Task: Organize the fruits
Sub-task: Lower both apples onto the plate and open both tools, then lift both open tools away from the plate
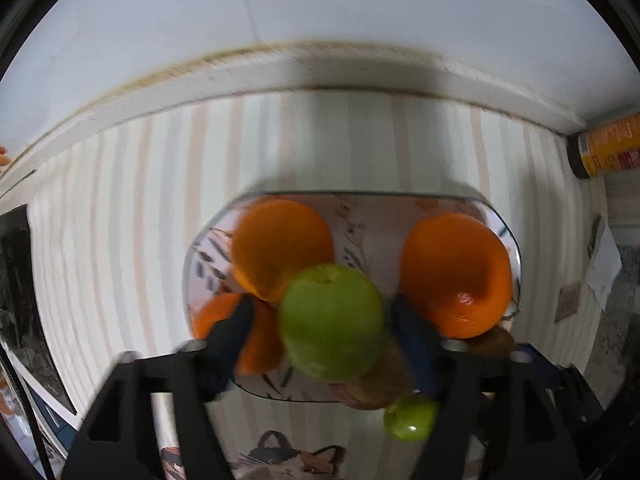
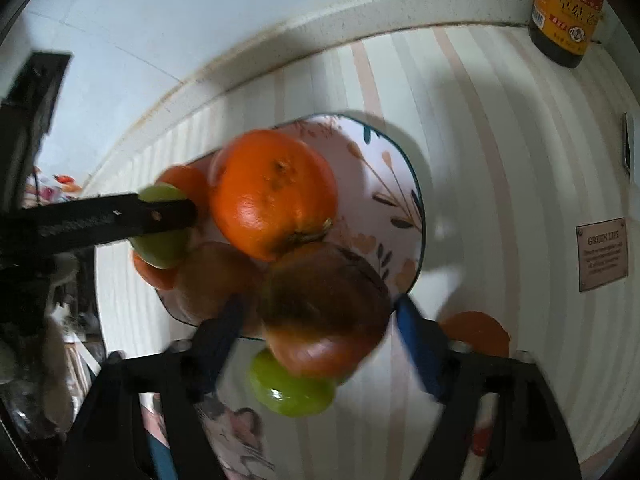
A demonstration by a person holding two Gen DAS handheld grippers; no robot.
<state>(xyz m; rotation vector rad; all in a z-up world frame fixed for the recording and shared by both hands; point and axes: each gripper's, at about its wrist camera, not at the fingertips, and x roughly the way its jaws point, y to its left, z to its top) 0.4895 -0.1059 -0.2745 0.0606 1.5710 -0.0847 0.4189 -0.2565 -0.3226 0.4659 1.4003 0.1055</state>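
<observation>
A green apple (image 1: 331,322) sits between the spread blue fingers of the left gripper (image 1: 324,320), above an oval flower-patterned plate (image 1: 372,216). The jaws stand wider than the fruit, with a gap visible on the right side; motion blur keeps me from telling whether the left finger touches it. In the right wrist view the same apple (image 2: 160,240) shows partly behind the left gripper's black arm (image 2: 100,220), over the far-left part of the plate (image 2: 400,200).

The right gripper (image 2: 320,320) brackets a dark brown-red persimmon (image 2: 324,312) at the plate's near edge. Its fingers are wide apart and the right one stands clear of the fruit, so it does not appear to be gripped.

On the plate lie three oranges (image 1: 282,248) (image 1: 456,276) (image 1: 240,332) and another brownish fruit (image 2: 212,280). Just off the plate's near edge, on the striped tablecloth (image 1: 120,220), rests a second, smaller green apple (image 2: 290,390); an orange fruit (image 2: 476,332) lies on the cloth beside the right gripper's right finger.

A dark sauce bottle with a yellow label (image 2: 566,12) stands at the far right, against the white wall (image 1: 320,12).
</observation>
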